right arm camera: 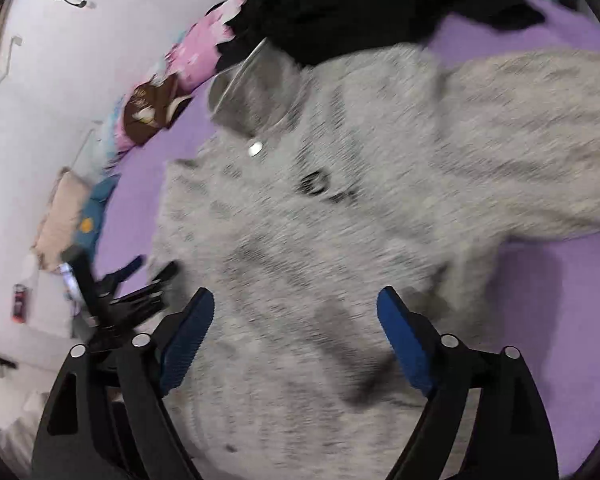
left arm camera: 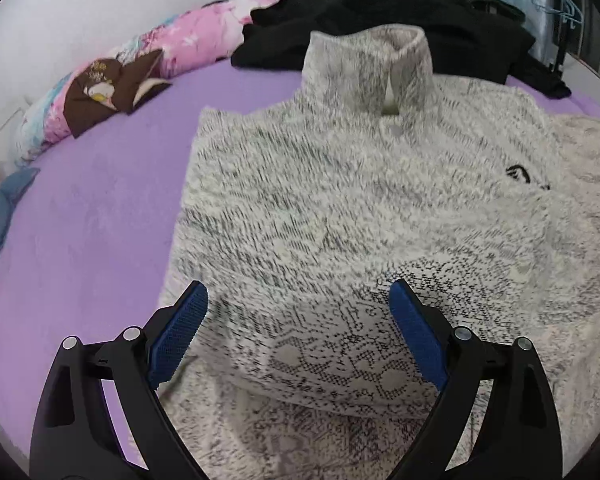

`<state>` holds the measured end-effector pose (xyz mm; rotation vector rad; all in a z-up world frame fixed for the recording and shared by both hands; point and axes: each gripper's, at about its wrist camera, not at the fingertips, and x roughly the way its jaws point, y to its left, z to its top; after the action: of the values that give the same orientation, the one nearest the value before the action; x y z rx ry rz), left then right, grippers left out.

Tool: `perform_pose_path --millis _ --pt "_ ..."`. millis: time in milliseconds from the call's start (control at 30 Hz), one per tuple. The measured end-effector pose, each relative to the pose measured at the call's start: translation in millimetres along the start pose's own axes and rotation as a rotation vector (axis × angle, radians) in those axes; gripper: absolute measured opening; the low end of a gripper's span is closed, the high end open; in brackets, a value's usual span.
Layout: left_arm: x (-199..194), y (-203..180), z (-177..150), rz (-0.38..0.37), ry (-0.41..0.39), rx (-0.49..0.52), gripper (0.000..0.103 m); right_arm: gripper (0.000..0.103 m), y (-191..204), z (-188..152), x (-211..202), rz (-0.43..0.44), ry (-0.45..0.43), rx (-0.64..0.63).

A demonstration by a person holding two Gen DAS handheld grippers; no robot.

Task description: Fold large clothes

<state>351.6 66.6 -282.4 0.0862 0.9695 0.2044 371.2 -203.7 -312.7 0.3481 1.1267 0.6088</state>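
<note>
A large grey-and-white knit sweater (left arm camera: pixel 360 200) lies spread on a purple bedsheet (left arm camera: pixel 92 220), its high collar (left arm camera: pixel 368 64) pointing to the far side. A flap of its lower part is folded over near me. My left gripper (left arm camera: pixel 298 286) hovers open over that flap, blue pads wide apart with fabric lying between them. In the right wrist view the sweater (right arm camera: pixel 340 220) is blurred and one sleeve (right arm camera: pixel 520 128) stretches right. My right gripper (right arm camera: pixel 296 292) is open above the sweater's body, gripping nothing. The left gripper (right arm camera: pixel 140 284) shows at the sweater's left edge.
A heap of black clothes (left arm camera: pixel 380 20) lies behind the collar. A pink floral quilt (left arm camera: pixel 172 48) and a brown cloth (left arm camera: pixel 108 88) run along the white wall. A blue item (left arm camera: pixel 0 232) sits at the left bed edge. Hangers (left arm camera: pixel 556 4) hang at the far right.
</note>
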Motion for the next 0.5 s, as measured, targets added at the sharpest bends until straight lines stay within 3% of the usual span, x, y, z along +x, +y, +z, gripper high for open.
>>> perform_pose_path --millis 167,400,500 --pt "20 2 -9 -0.003 0.035 0.012 0.093 0.083 -14 -11 45 -0.081 0.060 -0.013" --pt "32 1 -11 -0.005 0.064 0.021 0.096 0.086 -18 -14 60 -0.063 0.056 -0.007" --pt "21 4 0 -0.029 0.068 -0.017 0.096 0.086 -20 -8 42 0.002 0.033 0.027"
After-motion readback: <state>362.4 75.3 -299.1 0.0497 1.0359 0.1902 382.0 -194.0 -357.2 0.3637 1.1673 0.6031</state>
